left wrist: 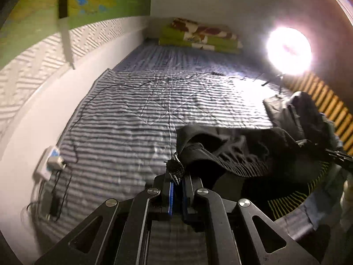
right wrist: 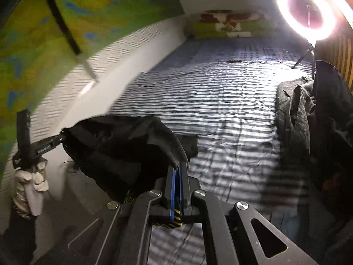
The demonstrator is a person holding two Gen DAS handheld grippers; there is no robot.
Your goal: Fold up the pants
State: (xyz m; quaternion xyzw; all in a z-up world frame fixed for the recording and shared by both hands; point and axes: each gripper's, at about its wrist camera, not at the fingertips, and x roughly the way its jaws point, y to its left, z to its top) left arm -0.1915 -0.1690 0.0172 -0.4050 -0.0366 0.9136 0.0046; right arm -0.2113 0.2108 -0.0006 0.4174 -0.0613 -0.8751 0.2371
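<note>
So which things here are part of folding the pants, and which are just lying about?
Job: pants, left gripper, right gripper, striped sheet.
Lying about: dark clothes pile, ring light, cable, charger, folded blanket.

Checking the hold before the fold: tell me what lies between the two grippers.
Black pants span from the left gripper to the right gripper, both shut on them; clearest in the right wrist view.

Black pants (left wrist: pixel 231 152), bunched & slack, lifted off striped bed, edges pinched at both ends.
</note>
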